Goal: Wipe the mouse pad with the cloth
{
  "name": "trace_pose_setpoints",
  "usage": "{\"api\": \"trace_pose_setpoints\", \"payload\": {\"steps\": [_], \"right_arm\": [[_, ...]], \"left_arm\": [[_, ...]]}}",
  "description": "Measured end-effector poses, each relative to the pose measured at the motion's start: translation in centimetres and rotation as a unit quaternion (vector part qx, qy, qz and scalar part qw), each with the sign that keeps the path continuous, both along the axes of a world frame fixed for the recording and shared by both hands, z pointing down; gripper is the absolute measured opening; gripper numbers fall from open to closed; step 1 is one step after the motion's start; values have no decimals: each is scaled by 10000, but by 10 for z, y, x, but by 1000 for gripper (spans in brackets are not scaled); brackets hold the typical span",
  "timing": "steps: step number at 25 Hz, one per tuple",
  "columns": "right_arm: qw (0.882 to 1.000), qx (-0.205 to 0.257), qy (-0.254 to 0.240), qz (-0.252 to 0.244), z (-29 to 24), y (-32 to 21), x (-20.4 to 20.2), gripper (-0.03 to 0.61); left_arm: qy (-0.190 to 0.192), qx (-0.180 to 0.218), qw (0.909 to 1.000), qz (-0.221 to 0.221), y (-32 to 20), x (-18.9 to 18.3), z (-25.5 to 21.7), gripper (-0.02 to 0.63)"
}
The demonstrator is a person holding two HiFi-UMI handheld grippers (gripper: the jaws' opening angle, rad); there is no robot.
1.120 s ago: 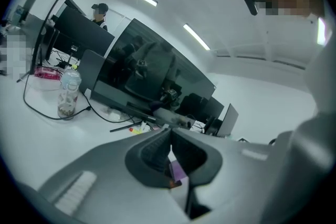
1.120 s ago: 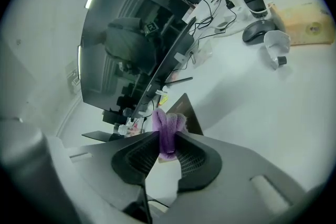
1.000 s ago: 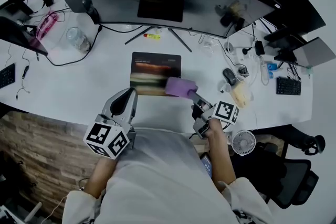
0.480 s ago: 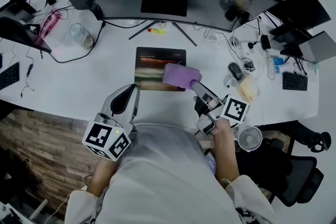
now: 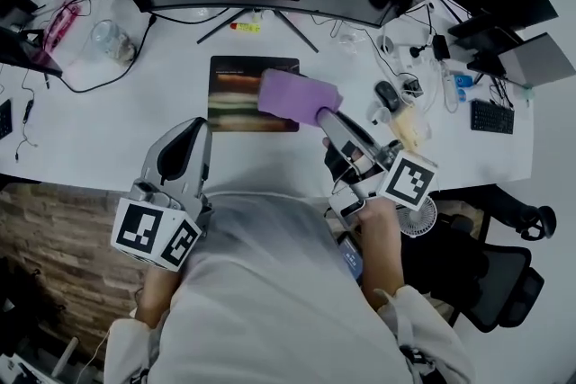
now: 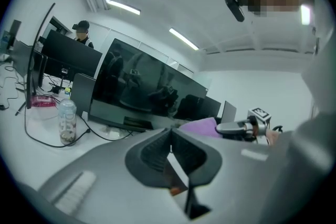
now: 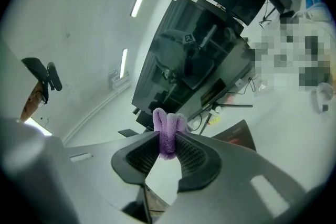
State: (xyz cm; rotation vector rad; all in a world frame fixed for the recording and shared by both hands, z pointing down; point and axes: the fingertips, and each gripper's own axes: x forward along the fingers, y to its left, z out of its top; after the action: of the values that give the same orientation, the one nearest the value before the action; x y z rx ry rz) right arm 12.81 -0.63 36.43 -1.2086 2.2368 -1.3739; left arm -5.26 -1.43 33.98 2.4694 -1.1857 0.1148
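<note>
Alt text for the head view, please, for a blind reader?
Seen from above, a person's right gripper holds a purple fleecy cloth over a dark rectangular mouse pad on a white desk; the left gripper is shut.

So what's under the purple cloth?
The dark mouse pad. Its left part shows, but the cloth covers part of its right side. Whether the cloth touches the pad can't be told.

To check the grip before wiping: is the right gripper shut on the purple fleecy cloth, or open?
Shut. In the right gripper view, the right gripper pinches a fold of the purple fleecy cloth between both jaws.
</note>
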Motion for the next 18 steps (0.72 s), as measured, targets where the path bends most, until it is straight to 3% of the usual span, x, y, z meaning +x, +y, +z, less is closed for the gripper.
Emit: {"api": "trace_pose_setpoints", "payload": {"steps": [12,18], "right_arm": [[9930,469,1080,-58,-24,3,2,80],[9902,488,1303,-105,-21,3,2,80]], "left_arm": [[82,189,9997,-127,-2,-5,-15,0],[87,175,9998,-27,-2,-2,-14,0]]}}
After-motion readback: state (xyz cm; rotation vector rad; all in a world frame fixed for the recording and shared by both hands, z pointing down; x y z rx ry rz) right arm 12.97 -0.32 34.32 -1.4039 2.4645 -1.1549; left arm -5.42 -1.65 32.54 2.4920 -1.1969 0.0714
